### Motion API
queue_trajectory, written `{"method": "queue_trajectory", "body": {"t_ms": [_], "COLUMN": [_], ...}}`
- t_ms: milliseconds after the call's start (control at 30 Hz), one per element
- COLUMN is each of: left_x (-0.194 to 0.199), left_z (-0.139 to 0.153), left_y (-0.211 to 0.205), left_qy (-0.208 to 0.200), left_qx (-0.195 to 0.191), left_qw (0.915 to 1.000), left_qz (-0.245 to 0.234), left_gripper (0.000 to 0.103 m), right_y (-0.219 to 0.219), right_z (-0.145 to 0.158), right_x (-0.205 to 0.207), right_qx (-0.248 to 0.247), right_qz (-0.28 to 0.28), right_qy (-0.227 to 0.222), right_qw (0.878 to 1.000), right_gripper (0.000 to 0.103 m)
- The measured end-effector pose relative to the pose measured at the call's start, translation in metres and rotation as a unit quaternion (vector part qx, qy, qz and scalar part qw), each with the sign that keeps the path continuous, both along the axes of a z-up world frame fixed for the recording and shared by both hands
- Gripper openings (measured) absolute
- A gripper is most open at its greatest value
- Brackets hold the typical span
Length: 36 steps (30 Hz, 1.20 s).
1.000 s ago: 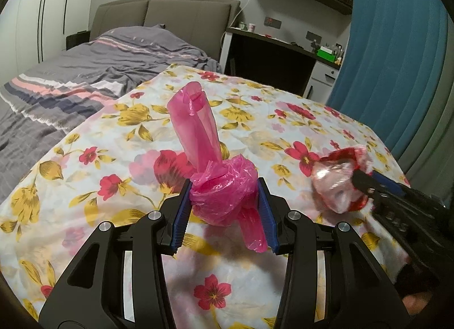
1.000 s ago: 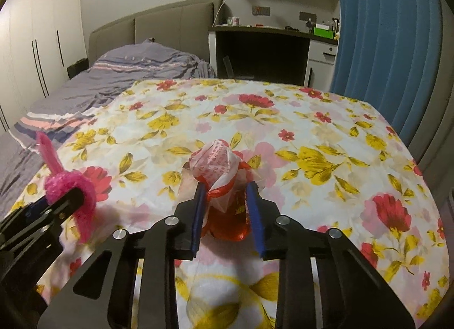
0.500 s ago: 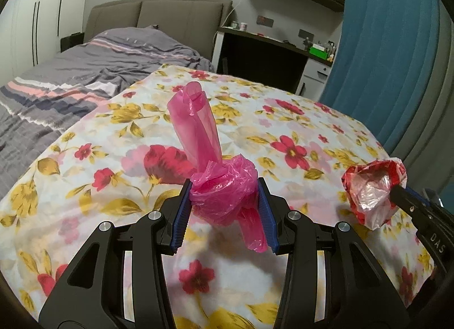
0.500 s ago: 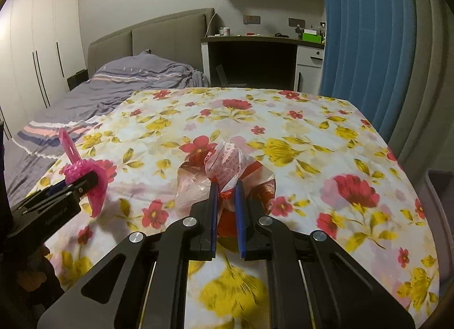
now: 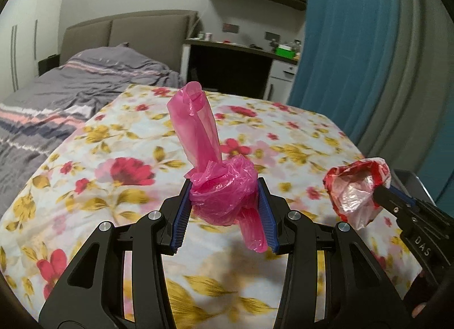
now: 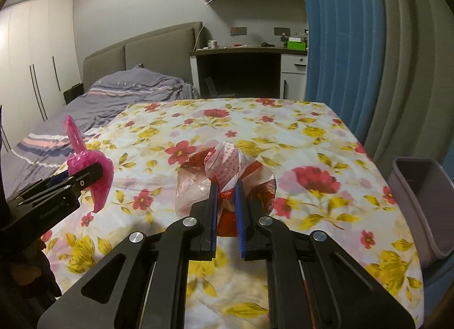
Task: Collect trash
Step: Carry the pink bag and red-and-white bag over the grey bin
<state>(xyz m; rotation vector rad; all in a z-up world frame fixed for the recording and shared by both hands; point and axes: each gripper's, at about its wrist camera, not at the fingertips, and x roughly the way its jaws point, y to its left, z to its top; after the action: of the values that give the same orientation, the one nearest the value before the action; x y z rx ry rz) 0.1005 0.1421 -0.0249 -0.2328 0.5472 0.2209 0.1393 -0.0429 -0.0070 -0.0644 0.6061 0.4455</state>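
In the left wrist view, the left tongs [image 5: 224, 204] are closed on a crumpled pink plastic bag [image 5: 221, 195], with one long tail standing up toward 12 o'clock. It is lifted above the flowered sheet [image 5: 119, 181]. At 3 o'clock the right tongs [image 5: 378, 194] carry a red and clear wrapper [image 5: 354, 192].

In the right wrist view, the right tongs [image 6: 227, 201] pinch this wrapper [image 6: 227, 175] with a narrow gap, also clear of the sheet. A grey bin [image 6: 420, 201] stands at 3 o'clock beside the bed. I think the good way is to keep both grips firm, bring each bundle fully over the bin mouth, and only then let go, because such light plastic drifts easily.
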Motion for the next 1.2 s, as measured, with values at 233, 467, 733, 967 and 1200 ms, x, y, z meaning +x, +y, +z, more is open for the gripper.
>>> {"method": "queue_trajectory", "body": {"t_ms": [233, 467, 733, 967, 1200], "left_x": [0.005, 0.012, 0.030, 0.053, 0.088], "left_z": [0.010, 0.016, 0.024, 0.030, 0.041], "left_y": [-0.041, -0.084, -0.138, -0.197, -0.272], "left_qy": [-0.004, -0.005, -0.008, -0.014, -0.029], "left_qx": [0.006, 0.015, 0.018, 0.028, 0.018], "left_qw": [0.9991, 0.9965, 0.9897, 0.9798, 0.9604], "left_qz": [-0.041, -0.082, -0.142, -0.197, -0.277], "left_gripper": [0.043, 0.043, 0.043, 0.043, 0.043], "right_y": [-0.034, -0.071, -0.114, -0.165, -0.237], "right_z": [0.008, 0.016, 0.019, 0.023, 0.021], "right_x": [-0.009, -0.015, -0.015, -0.007, 0.009], "right_qx": [0.006, 0.011, 0.012, 0.013, 0.009], "right_qz": [-0.021, -0.047, -0.082, -0.133, -0.214], "right_qy": [-0.013, -0.026, -0.033, -0.043, -0.050], "right_qw": [1.000, 0.999, 0.996, 0.990, 0.976], "right_gripper": [0.012, 0.012, 0.012, 0.012, 0.012]}}
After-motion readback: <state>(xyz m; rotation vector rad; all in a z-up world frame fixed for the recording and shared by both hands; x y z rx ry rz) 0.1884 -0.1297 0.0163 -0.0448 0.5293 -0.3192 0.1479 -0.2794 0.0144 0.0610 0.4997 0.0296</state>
